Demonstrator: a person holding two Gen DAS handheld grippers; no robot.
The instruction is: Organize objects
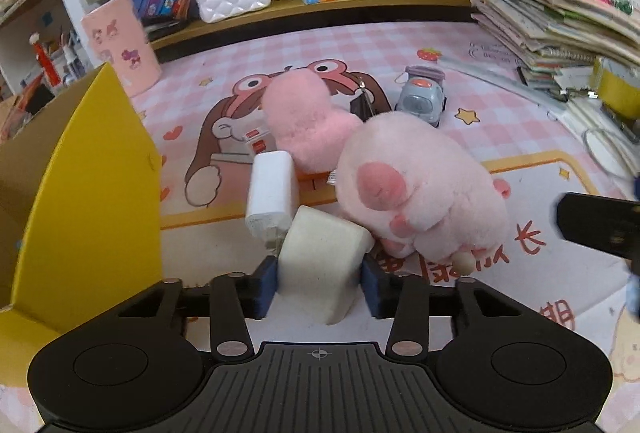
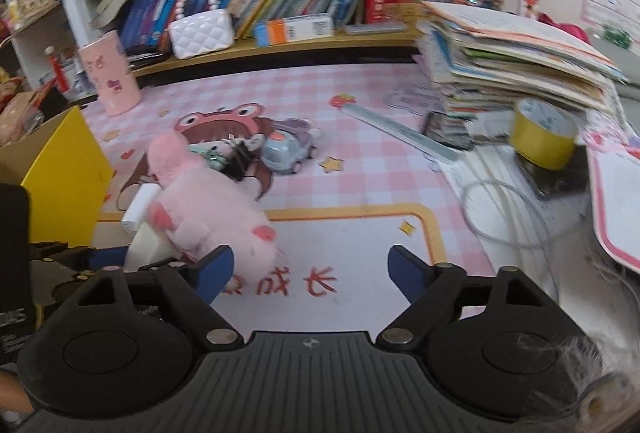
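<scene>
the left gripper (image 1: 319,287) has its jaws closed on a white foam block (image 1: 320,253) low over the pink checked worktop (image 1: 400,45), just beside a pink plush paw (image 1: 420,189) and a yellow box (image 1: 92,185). the right gripper (image 2: 310,273) holds its jaws wide apart, gripping nothing, over the mat.

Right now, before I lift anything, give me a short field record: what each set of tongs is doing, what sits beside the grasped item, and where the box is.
left tongs: shut on the white foam block, pads against both its sides
right tongs: open, nothing between the pads
beside the block: pink paw plush leaning against it on the right; white charger just behind it on the left
yellow box: at the left edge, flap raised
behind the plush: small toy car
surface: pink checked desk mat
</scene>
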